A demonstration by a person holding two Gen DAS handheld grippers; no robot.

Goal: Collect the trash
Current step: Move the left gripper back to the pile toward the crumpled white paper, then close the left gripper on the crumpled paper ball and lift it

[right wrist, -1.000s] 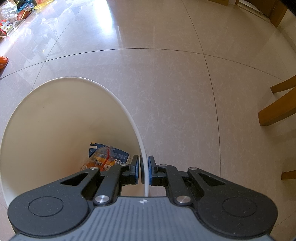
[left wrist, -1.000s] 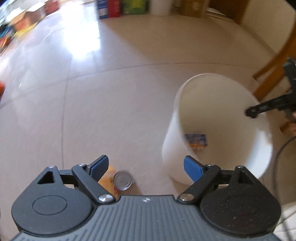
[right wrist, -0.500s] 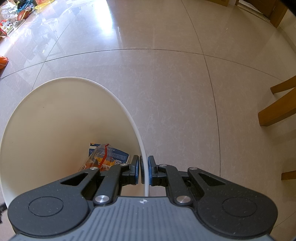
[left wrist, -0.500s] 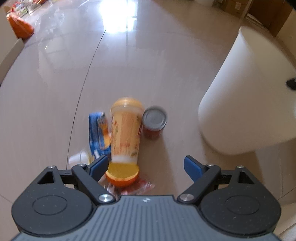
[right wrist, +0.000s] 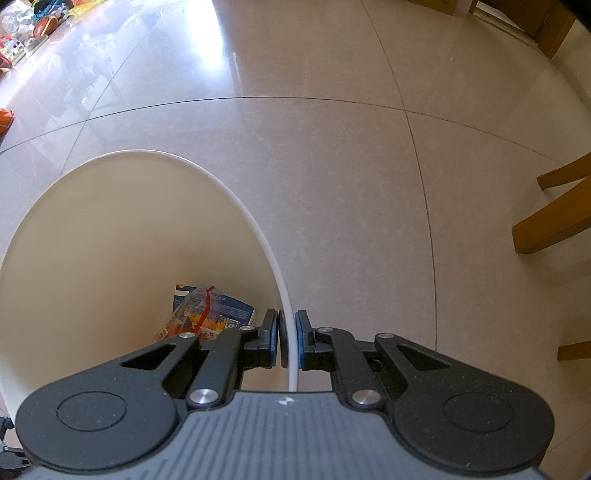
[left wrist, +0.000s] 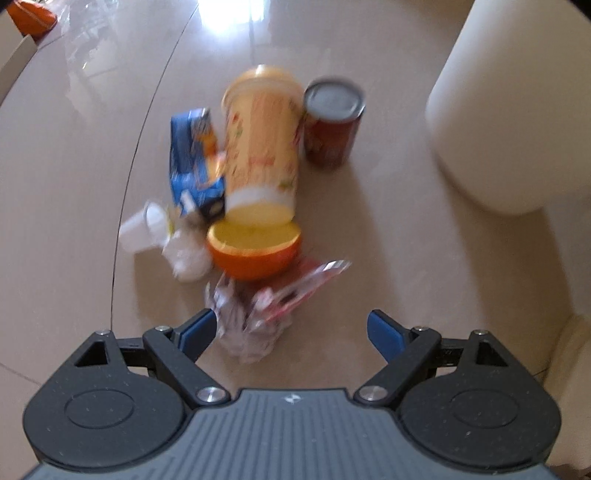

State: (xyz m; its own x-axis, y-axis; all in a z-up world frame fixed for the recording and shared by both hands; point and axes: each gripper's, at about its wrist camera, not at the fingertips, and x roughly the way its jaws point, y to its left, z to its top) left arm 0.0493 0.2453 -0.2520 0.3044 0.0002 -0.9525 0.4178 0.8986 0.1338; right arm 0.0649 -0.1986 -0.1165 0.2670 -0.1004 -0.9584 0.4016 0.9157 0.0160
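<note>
On the floor lies a pile of trash: a tall yellow-orange cup [left wrist: 262, 147] on its side, an orange lid [left wrist: 255, 251], a red can [left wrist: 332, 122], a blue carton [left wrist: 195, 166], a small white cup [left wrist: 140, 229], crumpled white paper [left wrist: 186, 258] and a crinkled red-and-clear wrapper [left wrist: 266, 314]. My left gripper [left wrist: 291, 330] is open just above the wrapper, which lies between its fingers. The white bin [left wrist: 509, 103] stands to the right. My right gripper [right wrist: 286, 343] is shut on the bin's rim [right wrist: 258, 229]. Inside the bin lie a blue carton and a wrapper [right wrist: 207, 314].
Wooden chair legs [right wrist: 554, 214] stand to the right of the bin. Bright clutter [right wrist: 33, 26] lies far off at the left along the tiled floor. An orange object [left wrist: 33, 18] sits at the far left edge.
My left gripper has swung away from the bin and dropped toward the trash pile, which now looks nearer, with the wrapper between its fingers. My right gripper and the bin have stayed put.
</note>
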